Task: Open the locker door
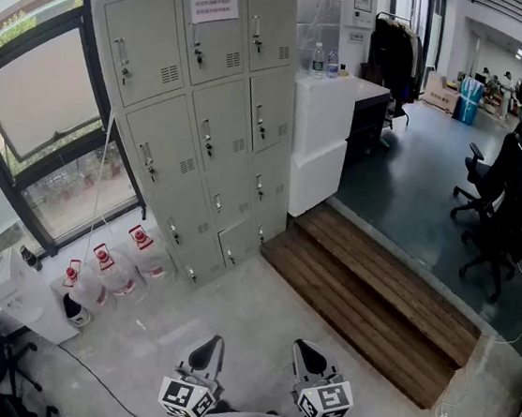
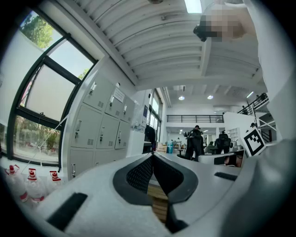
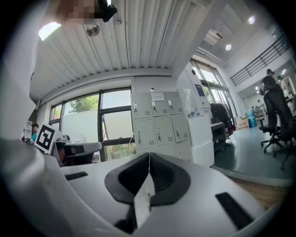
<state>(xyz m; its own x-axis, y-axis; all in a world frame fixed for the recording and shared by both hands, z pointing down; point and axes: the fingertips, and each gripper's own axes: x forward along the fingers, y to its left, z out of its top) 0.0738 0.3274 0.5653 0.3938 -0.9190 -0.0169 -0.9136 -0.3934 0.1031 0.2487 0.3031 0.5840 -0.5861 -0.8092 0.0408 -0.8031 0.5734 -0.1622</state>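
The grey locker cabinet (image 1: 206, 121) stands against the wall ahead, with all its small doors closed. It shows too in the left gripper view as the locker cabinet (image 2: 99, 125) at left, and in the right gripper view as the locker cabinet (image 3: 159, 122) straight ahead. Both grippers are held low and close to the person's body, well short of the lockers. My left gripper (image 1: 215, 343) (image 2: 152, 156) is shut with nothing between its jaws. My right gripper (image 1: 304, 348) (image 3: 149, 155) is also shut and empty. Both point level toward the room.
Several red-capped water jugs (image 1: 107, 269) sit on the floor left of the lockers. A white cabinet (image 1: 322, 135) adjoins the lockers on the right. A wooden step (image 1: 373, 297) drops to a lower floor with office chairs (image 1: 505, 223). A large window (image 1: 36, 119) is at left.
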